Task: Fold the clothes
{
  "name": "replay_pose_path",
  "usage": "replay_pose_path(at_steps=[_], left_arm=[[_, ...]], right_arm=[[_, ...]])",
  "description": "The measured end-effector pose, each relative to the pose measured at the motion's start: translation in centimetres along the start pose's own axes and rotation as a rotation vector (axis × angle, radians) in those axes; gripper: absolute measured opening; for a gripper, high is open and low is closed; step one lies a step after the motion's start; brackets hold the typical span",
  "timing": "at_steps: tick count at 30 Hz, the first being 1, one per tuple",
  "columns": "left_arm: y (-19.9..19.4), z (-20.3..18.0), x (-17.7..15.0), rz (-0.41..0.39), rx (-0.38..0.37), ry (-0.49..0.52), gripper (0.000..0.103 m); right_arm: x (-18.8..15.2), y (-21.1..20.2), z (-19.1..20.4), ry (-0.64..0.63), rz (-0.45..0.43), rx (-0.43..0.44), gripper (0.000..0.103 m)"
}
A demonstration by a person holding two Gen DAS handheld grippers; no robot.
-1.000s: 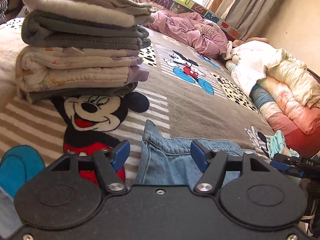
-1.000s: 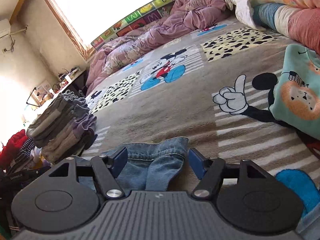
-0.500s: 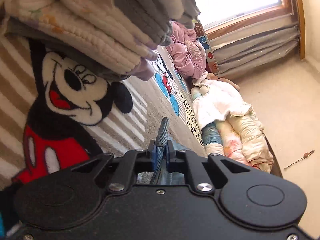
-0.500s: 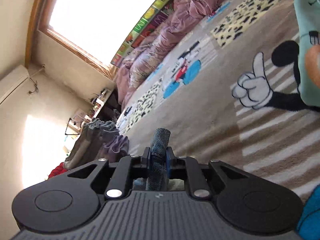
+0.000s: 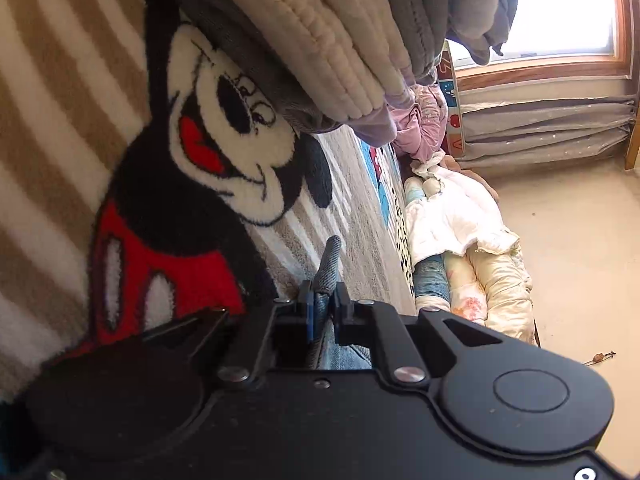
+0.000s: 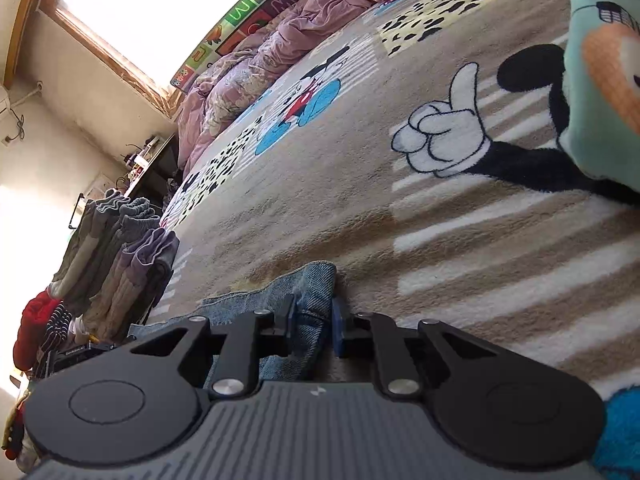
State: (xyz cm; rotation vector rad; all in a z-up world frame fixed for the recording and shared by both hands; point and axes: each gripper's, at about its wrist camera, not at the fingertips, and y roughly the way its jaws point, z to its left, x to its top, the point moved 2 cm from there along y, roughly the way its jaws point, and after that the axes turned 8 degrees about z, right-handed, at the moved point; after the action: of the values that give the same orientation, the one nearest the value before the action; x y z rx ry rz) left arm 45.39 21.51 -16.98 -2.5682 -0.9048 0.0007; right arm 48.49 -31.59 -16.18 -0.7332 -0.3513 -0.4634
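Observation:
A blue denim garment [image 6: 308,296] lies on the Mickey Mouse blanket [image 6: 360,184] that covers the bed. My left gripper [image 5: 323,304] is shut on one edge of the denim garment [image 5: 330,260], which sticks up between its pads. My right gripper [image 6: 314,318] is shut on another corner of the same garment, its blue pads pressing the fabric just above the blanket. A stack of folded clothes [image 5: 340,40] rises right beside the left gripper and shows at the left of the right wrist view [image 6: 120,248].
A teal child's top with a cartoon print [image 6: 600,72] lies at the right. A crumpled pink duvet [image 6: 280,52] lies along the window side. Rolled quilts [image 5: 468,248] lie at the bed's far edge. Red and striped clothes [image 6: 40,328] sit at the left.
Both grippers closed on the denim a second ago and tilted sideways. Since half a second ago the left has rolled further toward the stack; the right has rolled back partway, the denim spreading flatter.

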Motion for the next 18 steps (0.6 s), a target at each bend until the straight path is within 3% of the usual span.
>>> replay_pose_path(at_steps=[4,8,11,13,14,15,16,17,18], left_arm=[[-0.2,-0.2,0.0,-0.027,0.033,0.019,0.012],[-2.3,-2.7,-0.5,-0.123,0.133,0.189,0.016],[-3.1,-4.6,-1.0,-0.094,0.11,0.304,0.02],[-2.6,-5.5,-1.6,-0.039,0.078,0.372,0.022],[-2.2,-5.9,-1.9,-0.006,0.064,0.406,0.034],[-1.6,-5.9,-2.1,0.019,0.088,0.42,0.042],[-0.5,-5.0,-1.9,0.029,0.196,0.391,0.043],[0.4,-4.0,-1.7,0.033,0.282,0.367,0.023],[0.6,-3.1,-1.5,0.025,0.303,0.343,0.013]], right_arm=[[0.3,-0.6,-1.2,0.073,-0.047,0.0,0.018],[1.1,-2.9,-0.8,0.076,-0.152,-0.088,0.023],[1.2,-4.3,2.2,-0.073,-0.152,-0.095,0.023],[0.9,-4.8,4.7,-0.177,-0.139,-0.049,0.023],[0.7,-4.8,5.7,-0.214,-0.118,-0.002,0.022],[0.4,-4.1,6.6,-0.259,-0.073,0.023,0.021],[0.1,-2.7,6.8,-0.305,-0.014,-0.032,0.023],[-0.1,-0.9,6.3,-0.345,0.059,-0.157,0.023],[-0.3,0.4,5.6,-0.361,0.104,-0.235,0.017]])
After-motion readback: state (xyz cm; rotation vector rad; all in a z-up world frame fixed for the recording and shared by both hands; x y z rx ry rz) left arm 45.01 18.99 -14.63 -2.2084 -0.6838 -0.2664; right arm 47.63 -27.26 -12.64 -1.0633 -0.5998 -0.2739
